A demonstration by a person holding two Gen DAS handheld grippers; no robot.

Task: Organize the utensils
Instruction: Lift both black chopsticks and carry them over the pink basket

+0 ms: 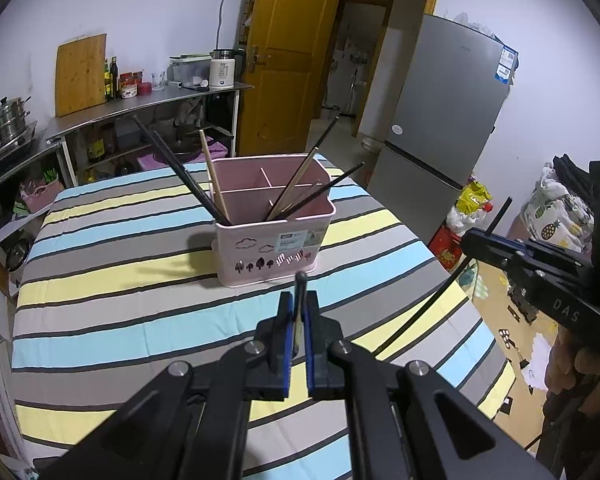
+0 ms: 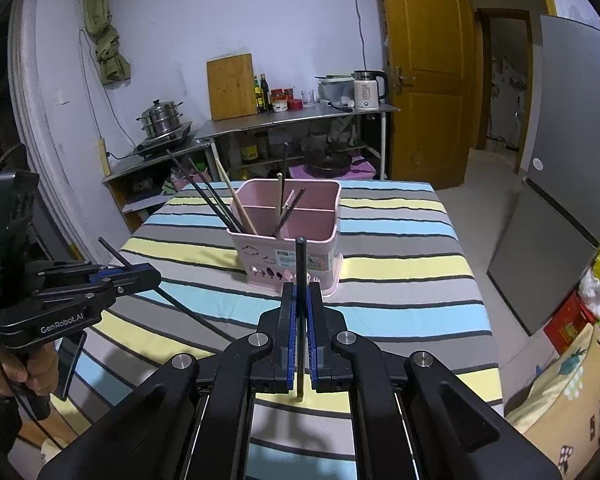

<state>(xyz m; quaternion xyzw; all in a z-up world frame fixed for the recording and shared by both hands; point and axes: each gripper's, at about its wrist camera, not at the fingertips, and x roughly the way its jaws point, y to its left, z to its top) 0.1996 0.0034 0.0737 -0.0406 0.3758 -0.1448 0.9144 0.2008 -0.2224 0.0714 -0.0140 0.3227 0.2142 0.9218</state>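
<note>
A pink divided utensil holder [image 1: 274, 240] [image 2: 290, 256] stands mid-table on the striped cloth, with several black and wooden chopsticks [image 1: 292, 190] [image 2: 228, 208] leaning in it. My left gripper [image 1: 299, 308] is shut on a chopstick [image 1: 300, 280] held upright just in front of the holder; it also shows at the left of the right wrist view [image 2: 140, 272]. My right gripper [image 2: 301, 296] is shut on a black chopstick [image 2: 301, 264] close to the holder's front; it also shows at the right of the left wrist view [image 1: 480, 240], the black chopstick [image 1: 432, 308] slanting down.
The table [image 1: 100, 280] carries a striped cloth. A steel counter [image 2: 300, 118] at the back holds a cutting board, bottles, a kettle and a steamer pot [image 2: 162, 118]. A grey fridge [image 1: 440, 136] and yellow door [image 1: 284, 60] stand on the right, with bags on the floor.
</note>
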